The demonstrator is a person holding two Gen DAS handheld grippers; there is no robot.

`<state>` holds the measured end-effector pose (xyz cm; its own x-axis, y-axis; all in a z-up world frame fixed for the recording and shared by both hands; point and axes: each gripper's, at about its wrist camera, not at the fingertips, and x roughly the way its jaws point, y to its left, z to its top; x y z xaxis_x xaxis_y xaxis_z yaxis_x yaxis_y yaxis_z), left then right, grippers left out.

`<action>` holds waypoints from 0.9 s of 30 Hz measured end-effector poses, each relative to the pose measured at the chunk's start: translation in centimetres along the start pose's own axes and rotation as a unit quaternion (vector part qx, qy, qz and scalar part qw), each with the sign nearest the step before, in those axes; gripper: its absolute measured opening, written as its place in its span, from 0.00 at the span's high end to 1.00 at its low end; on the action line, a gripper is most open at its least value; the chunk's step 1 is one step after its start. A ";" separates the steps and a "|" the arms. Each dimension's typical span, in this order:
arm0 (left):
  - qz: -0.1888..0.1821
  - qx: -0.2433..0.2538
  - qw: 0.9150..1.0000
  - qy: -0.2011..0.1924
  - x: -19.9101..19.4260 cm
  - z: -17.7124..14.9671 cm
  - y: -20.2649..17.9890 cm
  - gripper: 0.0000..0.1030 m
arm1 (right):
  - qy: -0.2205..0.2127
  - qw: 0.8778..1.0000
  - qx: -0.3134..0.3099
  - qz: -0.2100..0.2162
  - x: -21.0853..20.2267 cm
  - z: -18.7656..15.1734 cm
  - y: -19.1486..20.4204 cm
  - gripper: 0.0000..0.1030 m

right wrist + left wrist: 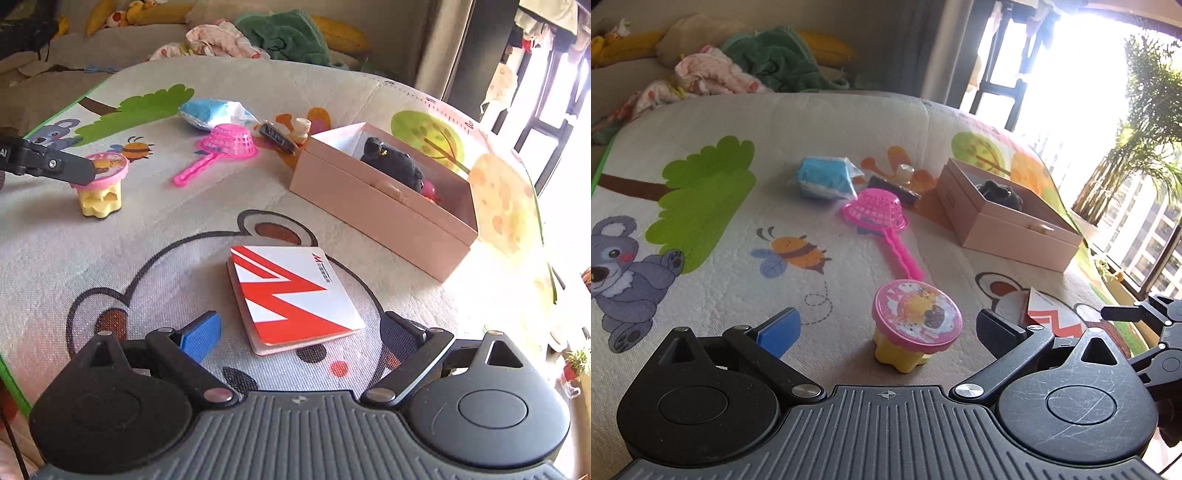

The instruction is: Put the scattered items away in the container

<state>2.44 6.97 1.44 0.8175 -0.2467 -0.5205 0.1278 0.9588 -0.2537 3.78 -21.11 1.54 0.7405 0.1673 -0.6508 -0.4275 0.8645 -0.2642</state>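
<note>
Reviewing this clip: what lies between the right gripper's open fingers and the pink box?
Only the red-and-white booklet, flat on the play mat, then bare mat up to the pink box, per the right wrist view.

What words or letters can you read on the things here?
"AI": white letters on the left claw's black arm, cut off at the picture's edge.
Red-and-white booklet: a red logo and a grey line, too small to read.
Dark packet: print too blurred.
Pink box: no words seen.

Home – cartoon play mat (701, 192), sofa cushions (827, 48)
</note>
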 end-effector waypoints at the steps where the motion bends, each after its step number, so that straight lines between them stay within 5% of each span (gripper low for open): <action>1: 0.000 0.006 1.000 0.000 0.1 0.0 -0.4 0.00 | -0.005 1.000 0.004 -0.001 0.0 -0.4 -0.4 0.09; 7: -0.007 0.035 0.999 0.012 0.5 -0.3 -2.0 0.00 | -0.024 0.994 -0.043 -0.100 1.1 -1.4 -2.2 0.05; 11: -0.009 0.038 0.999 0.021 1.0 -0.6 -2.4 0.00 | -0.002 0.984 -0.015 -0.179 2.3 -1.5 -5.5 0.05; 13: -0.011 0.038 0.999 0.023 1.1 -0.6 -2.4 0.00 | -0.008 0.989 0.031 -0.147 1.3 -1.3 -6.8 0.04; 18: -0.012 0.036 0.999 0.027 1.3 -0.8 -2.4 0.00 | -0.050 0.988 0.145 0.023 -0.8 0.5 -7.9 0.00; 27: 0.006 0.023 0.999 0.022 0.2 -0.9 -1.4 0.00 | -0.005 0.991 0.116 0.061 6.3 3.8 -4.5 0.00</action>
<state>1.90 5.46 0.95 0.7941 -0.2394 -0.5586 0.1444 0.9672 -0.2092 12.30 -22.12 1.37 0.6968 0.2808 -0.6600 -0.3842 0.9232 -0.0128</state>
